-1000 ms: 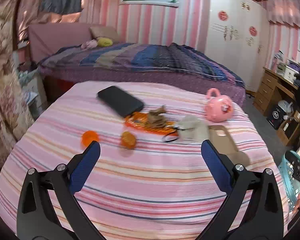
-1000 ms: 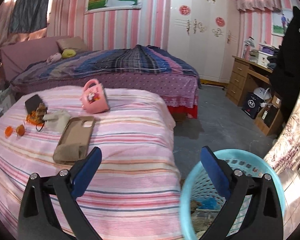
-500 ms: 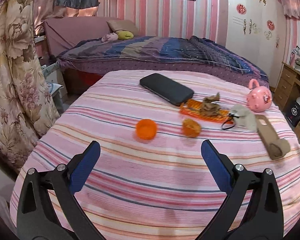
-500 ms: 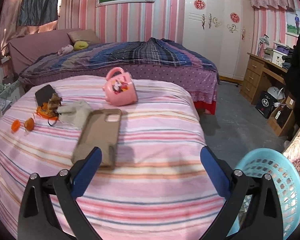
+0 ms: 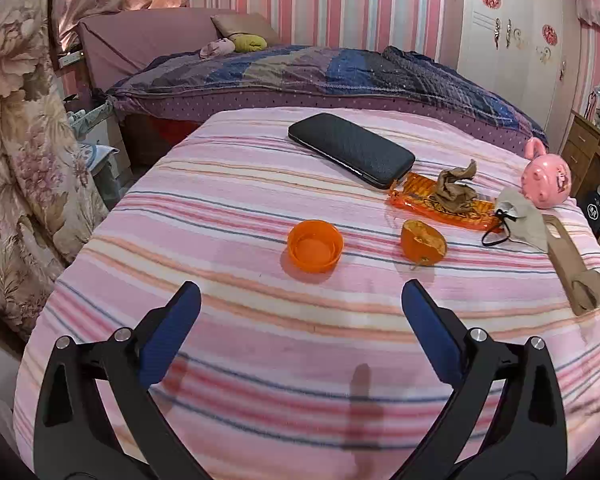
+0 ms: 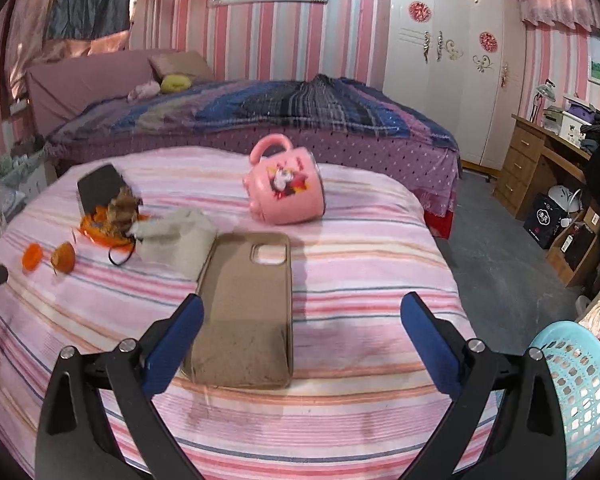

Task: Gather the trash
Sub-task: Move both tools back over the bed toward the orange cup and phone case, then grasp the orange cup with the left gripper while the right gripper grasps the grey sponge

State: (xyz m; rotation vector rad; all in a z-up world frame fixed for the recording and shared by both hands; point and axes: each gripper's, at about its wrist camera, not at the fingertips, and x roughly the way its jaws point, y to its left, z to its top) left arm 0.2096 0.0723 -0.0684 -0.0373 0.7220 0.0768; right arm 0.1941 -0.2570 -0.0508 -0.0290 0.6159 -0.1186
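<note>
On the pink striped blanket (image 5: 260, 380) lie an orange bottle cap (image 5: 315, 245), an orange fruit peel (image 5: 423, 242) and an orange snack wrapper (image 5: 440, 204) with a crumpled brown scrap (image 5: 454, 192) on it. My left gripper (image 5: 300, 300) hovers open just short of the cap, holding nothing. My right gripper (image 6: 302, 312) is open over a tan phone case (image 6: 248, 308). The same cap (image 6: 32, 257), peel (image 6: 63, 257) and wrapper (image 6: 100, 232) show small at the left of the right wrist view. A light blue basket (image 6: 576, 396) stands on the floor at the lower right.
A black wallet (image 5: 350, 150), a pink mug (image 6: 286, 188) on its side and a beige cloth with a black loop (image 6: 176, 236) also lie on the blanket. Behind is a bed with a purple quilt (image 6: 260, 108). A wooden desk (image 6: 540, 160) stands right, a floral curtain (image 5: 16, 160) left.
Both grippers have moved in closer over the blanket. The cap and peel now sit nearer my left gripper; the basket has slid to the right edge of the right wrist view.
</note>
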